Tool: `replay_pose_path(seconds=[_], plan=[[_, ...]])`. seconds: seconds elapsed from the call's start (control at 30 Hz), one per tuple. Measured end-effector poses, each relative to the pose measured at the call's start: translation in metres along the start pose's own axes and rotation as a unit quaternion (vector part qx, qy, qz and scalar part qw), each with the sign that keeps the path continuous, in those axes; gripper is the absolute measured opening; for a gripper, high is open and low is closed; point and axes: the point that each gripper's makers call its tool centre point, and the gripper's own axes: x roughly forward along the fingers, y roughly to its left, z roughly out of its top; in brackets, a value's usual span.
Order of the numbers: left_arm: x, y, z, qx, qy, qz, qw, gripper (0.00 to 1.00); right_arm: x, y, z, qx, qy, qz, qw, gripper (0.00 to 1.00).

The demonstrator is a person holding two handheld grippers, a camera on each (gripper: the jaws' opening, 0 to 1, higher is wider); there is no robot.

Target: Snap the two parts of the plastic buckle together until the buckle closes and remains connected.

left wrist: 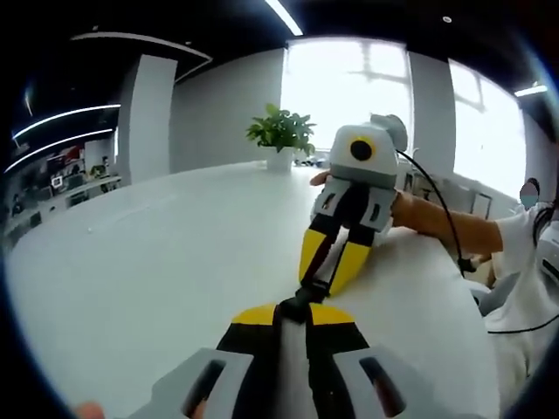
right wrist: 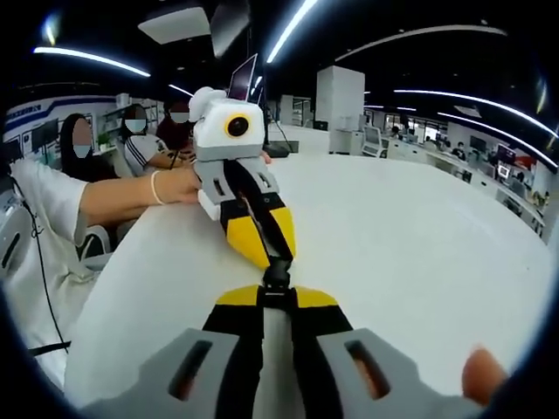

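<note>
A small black plastic buckle (left wrist: 305, 299) hangs above the white table (left wrist: 157, 262), between two yellow-tipped grippers that face each other tip to tip. My left gripper (left wrist: 293, 312) is shut on the buckle's near end. My right gripper (left wrist: 323, 281) comes in from the right and is shut on the far end. In the right gripper view the buckle (right wrist: 277, 276) sits between my right gripper (right wrist: 275, 298) and my left gripper (right wrist: 272, 257). The two halves meet in the short gap. Whether they are latched cannot be told.
A potted plant (left wrist: 281, 138) stands at the table's far edge. A person's hand (right wrist: 179, 185) and forearm hold the left gripper, and a black cable (left wrist: 441, 209) trails from the right one. People sit behind an open laptop (right wrist: 244, 78). The table (right wrist: 419, 244) stretches wide.
</note>
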Motion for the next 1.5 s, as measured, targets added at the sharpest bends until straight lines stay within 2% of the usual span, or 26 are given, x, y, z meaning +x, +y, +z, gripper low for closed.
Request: replay_pose_path(seconds=[0.03, 0.17, 0.27, 0.47, 0.63, 0.73, 0.83, 1.27, 1.5], plan=[[-0.001, 0.002, 0.0, 0.004, 0.003, 0.004, 1.0, 0.09, 0.0, -0.001, 0.0, -0.002, 0.001, -0.001, 1.0, 0.11], [-0.003, 0.002, -0.001, 0.003, 0.002, -0.02, 0.9998, 0.11, 0.0, 0.001, 0.0, -0.01, -0.004, 0.011, 0.9999, 0.11], [-0.003, 0.0, 0.0, -0.009, -0.002, -0.035, 0.9993, 0.15, 0.0, 0.003, 0.0, -0.013, -0.007, 0.02, 0.9997, 0.11], [-0.003, -0.006, 0.0, 0.001, -0.003, -0.056, 0.9984, 0.22, 0.0, 0.003, -0.001, -0.005, -0.02, 0.042, 0.9989, 0.11], [-0.004, -0.007, -0.002, 0.022, -0.002, -0.07, 0.9973, 0.22, -0.002, 0.007, 0.0, 0.003, -0.039, 0.079, 0.9961, 0.11], [-0.004, -0.009, -0.002, 0.03, -0.001, -0.078, 0.9965, 0.21, -0.002, 0.008, 0.001, -0.009, -0.039, 0.083, 0.9957, 0.11], [-0.004, -0.015, -0.003, 0.048, 0.003, -0.096, 0.9943, 0.12, -0.002, 0.009, 0.001, -0.015, -0.039, 0.084, 0.9956, 0.11], [-0.003, -0.01, -0.001, 0.039, 0.004, -0.074, 0.9965, 0.1, -0.002, 0.006, 0.002, -0.025, -0.032, 0.065, 0.997, 0.11], [-0.002, -0.008, 0.0, 0.026, 0.001, -0.065, 0.9976, 0.09, 0.001, 0.01, 0.004, -0.043, -0.014, 0.045, 0.998, 0.1]])
